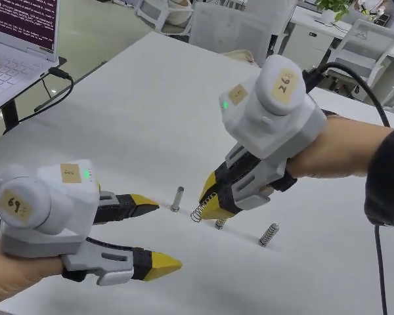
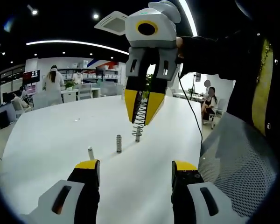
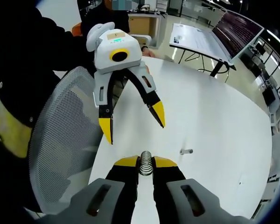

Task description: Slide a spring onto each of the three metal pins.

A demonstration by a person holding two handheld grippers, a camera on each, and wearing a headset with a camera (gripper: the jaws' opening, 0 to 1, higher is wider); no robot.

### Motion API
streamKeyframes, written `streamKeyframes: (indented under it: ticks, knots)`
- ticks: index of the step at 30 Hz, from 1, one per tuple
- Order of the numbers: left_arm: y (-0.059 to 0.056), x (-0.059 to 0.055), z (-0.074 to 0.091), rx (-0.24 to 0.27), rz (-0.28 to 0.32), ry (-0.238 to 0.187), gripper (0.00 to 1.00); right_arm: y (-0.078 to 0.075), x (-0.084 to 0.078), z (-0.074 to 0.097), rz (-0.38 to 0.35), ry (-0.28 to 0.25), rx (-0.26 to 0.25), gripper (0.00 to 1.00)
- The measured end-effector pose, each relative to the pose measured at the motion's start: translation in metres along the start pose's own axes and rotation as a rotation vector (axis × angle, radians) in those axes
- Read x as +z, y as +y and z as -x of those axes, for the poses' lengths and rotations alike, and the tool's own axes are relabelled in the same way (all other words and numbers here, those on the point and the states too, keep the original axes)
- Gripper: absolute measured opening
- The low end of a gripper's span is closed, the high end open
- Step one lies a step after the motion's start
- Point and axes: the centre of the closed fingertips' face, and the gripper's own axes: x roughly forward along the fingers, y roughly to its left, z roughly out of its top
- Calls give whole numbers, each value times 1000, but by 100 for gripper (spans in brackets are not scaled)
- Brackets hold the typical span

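Over on the white table [image 1: 151, 98], the right gripper [image 1: 210, 201] slants steeply down from the person's forearm. Its yellow tips are pinched on a spring [image 1: 197, 212], held tilted just beside the bare pin [image 1: 177, 199]. The left gripper [image 1: 163, 235] lies low and near level, jaws spread wide with nothing between them, pointing toward the pins. The middle pin [image 1: 220, 224], partly behind the right gripper's tip, and the far pin [image 1: 268, 234] each wear a spring. The left gripper view lines all three pins up in a row below the held spring. The right gripper view looks end-on at the coil between its jaws, with a mesh chair [image 3: 60, 140] alongside.
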Motion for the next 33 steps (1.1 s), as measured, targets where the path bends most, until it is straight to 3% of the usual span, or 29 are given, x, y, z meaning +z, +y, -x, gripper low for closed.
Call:
streamKeyframes:
  ticks: [7,11,22,33]
  knots:
    - [3,-4,3,21,23,-4,76,-11,-2,0,3,15,-12,8]
    - [3,-7,3,25,25,2,80,-24,-2,0,2,22,-21,8]
    - [7,-12,5,44,11,13,80,-51,-5,-2,14,54,-36,8]
    - [9,-15,6,53,20,12,78,-76,-9,-15,28,106,-32,8]
